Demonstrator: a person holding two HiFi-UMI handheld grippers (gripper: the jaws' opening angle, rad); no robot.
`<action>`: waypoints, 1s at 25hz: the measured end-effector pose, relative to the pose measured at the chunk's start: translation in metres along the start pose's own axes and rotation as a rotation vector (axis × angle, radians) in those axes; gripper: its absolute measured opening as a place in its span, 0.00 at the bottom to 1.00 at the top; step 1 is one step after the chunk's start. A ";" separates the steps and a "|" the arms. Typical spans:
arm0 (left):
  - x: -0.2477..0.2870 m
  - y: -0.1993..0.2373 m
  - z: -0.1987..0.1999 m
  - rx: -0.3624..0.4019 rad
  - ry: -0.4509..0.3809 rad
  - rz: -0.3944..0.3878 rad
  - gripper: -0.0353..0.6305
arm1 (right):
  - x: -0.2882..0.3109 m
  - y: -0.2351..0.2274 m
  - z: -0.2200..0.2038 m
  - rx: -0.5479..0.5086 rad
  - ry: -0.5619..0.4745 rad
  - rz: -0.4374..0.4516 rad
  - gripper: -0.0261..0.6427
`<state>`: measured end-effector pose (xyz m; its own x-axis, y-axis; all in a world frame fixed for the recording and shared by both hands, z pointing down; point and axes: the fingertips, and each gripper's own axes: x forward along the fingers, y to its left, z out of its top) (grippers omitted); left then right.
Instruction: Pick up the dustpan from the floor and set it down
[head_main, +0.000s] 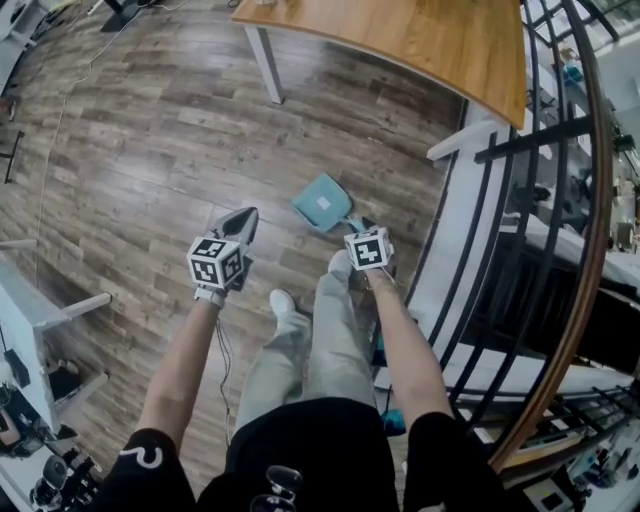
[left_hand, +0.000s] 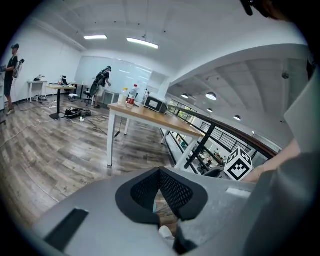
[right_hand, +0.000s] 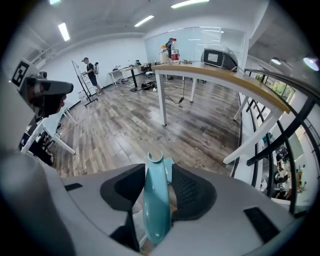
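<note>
A teal dustpan lies on the wooden floor in front of the person's feet, its handle pointing back toward my right gripper. In the right gripper view the teal handle stands between the two jaws of the right gripper. A slit of floor shows beside the handle, so the pads do not press on it and the gripper is open. My left gripper hangs over bare floor to the left of the dustpan. In its own view the left gripper has its tips together, shut on nothing.
A wooden table on white legs stands beyond the dustpan. A black railing with a white ledge runs along the right. The person's legs and a white shoe are just below the grippers. White furniture stands at the left.
</note>
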<state>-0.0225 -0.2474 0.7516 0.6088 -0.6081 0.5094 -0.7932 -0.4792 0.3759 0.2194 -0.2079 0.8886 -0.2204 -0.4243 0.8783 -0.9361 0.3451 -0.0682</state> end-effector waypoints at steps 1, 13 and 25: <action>-0.003 -0.002 0.004 0.005 -0.005 -0.002 0.05 | -0.005 0.000 0.003 0.002 -0.010 -0.003 0.28; -0.048 -0.038 0.081 0.094 -0.099 -0.015 0.05 | -0.096 0.004 0.080 0.046 -0.163 0.005 0.18; -0.141 -0.068 0.141 0.148 -0.218 -0.016 0.05 | -0.235 0.048 0.171 -0.022 -0.435 0.037 0.03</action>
<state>-0.0522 -0.2182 0.5452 0.6226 -0.7143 0.3196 -0.7825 -0.5670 0.2571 0.1792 -0.2343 0.5980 -0.3535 -0.7227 0.5939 -0.9202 0.3829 -0.0817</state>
